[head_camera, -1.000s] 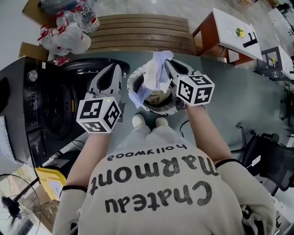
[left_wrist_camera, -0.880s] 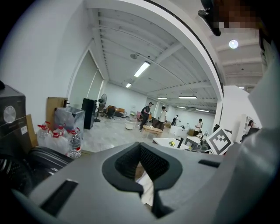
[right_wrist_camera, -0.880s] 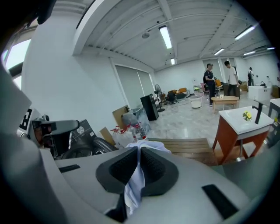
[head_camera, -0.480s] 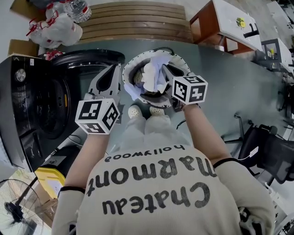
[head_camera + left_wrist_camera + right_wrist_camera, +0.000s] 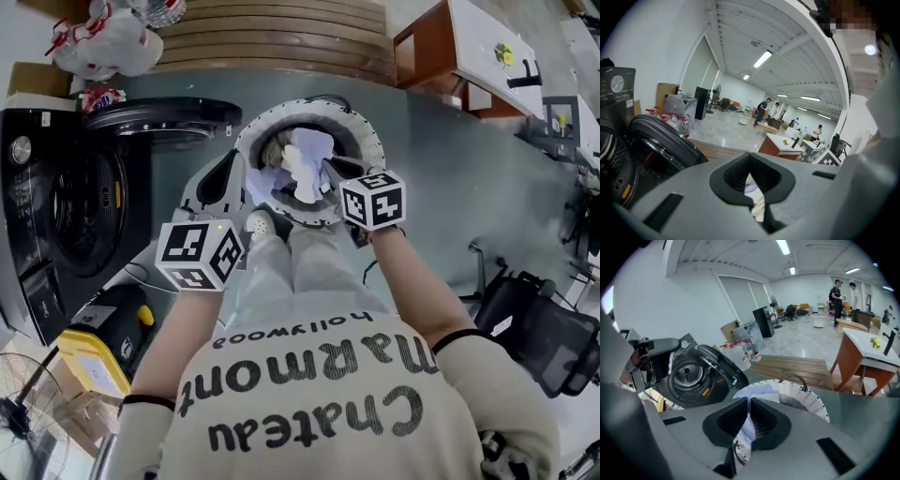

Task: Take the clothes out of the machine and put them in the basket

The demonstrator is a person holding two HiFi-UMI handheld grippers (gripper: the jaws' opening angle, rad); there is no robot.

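Left gripper [image 5: 246,180] and right gripper [image 5: 325,172] are each clenched on the pale blue garment [image 5: 305,157]. It bunches between them, directly over the white basket [image 5: 373,141] mouth, so letting go should drop it straight in

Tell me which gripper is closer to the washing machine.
Left. The left gripper holds the garment over the basket's edge nearest the washing machine; the right gripper holds it farther across.

Clothes [image 5: 307,161] in basket [image 5: 373,148], machine [image 5: 70,216] at left
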